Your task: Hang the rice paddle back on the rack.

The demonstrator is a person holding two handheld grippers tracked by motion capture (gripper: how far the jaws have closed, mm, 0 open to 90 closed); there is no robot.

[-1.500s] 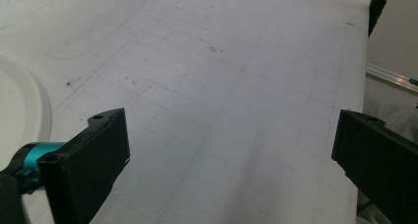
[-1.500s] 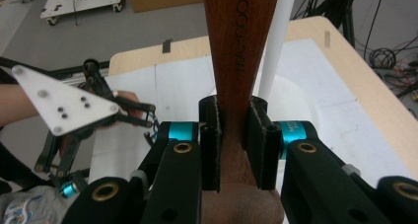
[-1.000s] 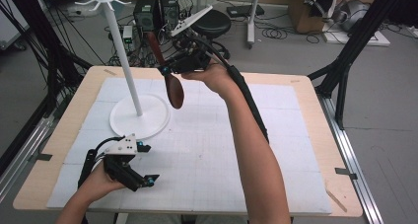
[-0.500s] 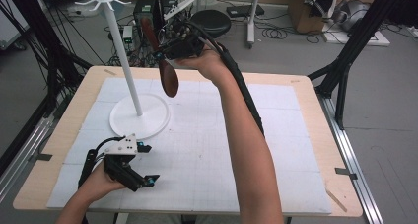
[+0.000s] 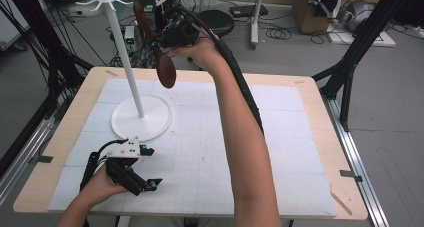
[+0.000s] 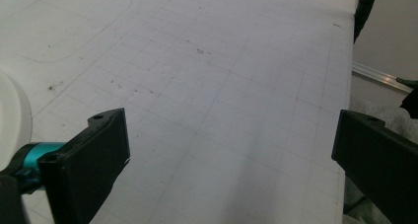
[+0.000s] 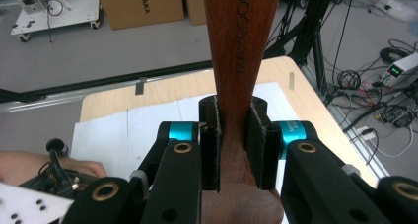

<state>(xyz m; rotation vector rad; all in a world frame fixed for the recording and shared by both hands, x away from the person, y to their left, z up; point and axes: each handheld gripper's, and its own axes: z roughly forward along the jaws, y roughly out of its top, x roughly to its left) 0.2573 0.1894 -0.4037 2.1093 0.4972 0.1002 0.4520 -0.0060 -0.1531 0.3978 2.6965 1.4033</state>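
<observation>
1. While the right gripper (image 5: 161, 41) is up high over the far edge of the table (image 5: 310, 94), the table sits far below it, with a white mat (image 5: 200, 152) on top.
2. Just to the left of that gripper stands a white rack (image 5: 122, 62), with a thin pole and small hooks at the top. Its round base (image 5: 155, 122) rests on the mat, below the gripper and a bit to the left.
3. Squeezed between the right gripper's two pads is a brown wooden spoon (image 5: 165, 71). In the right gripper view the pads (image 7: 211, 150) press on both sides of the spoon's (image 7: 241, 46) handle.
4. The spoon's round bowl hangs down below the gripper, in the air above the table. Its handle sticks up past the gripper, tilted toward the rack's hooks, but I cannot tell if it touches them.
5. The left gripper (image 5: 145, 169) is low, close to the near edge of the table, and well apart from the spoon. The rack's base is just beyond it.
6. In the left gripper view its jaws stand wide apart, with bare mat (image 6: 222, 110) between them. A bit of the white base (image 6: 12, 115) shows at the left edge, next to one jaw.
</observation>
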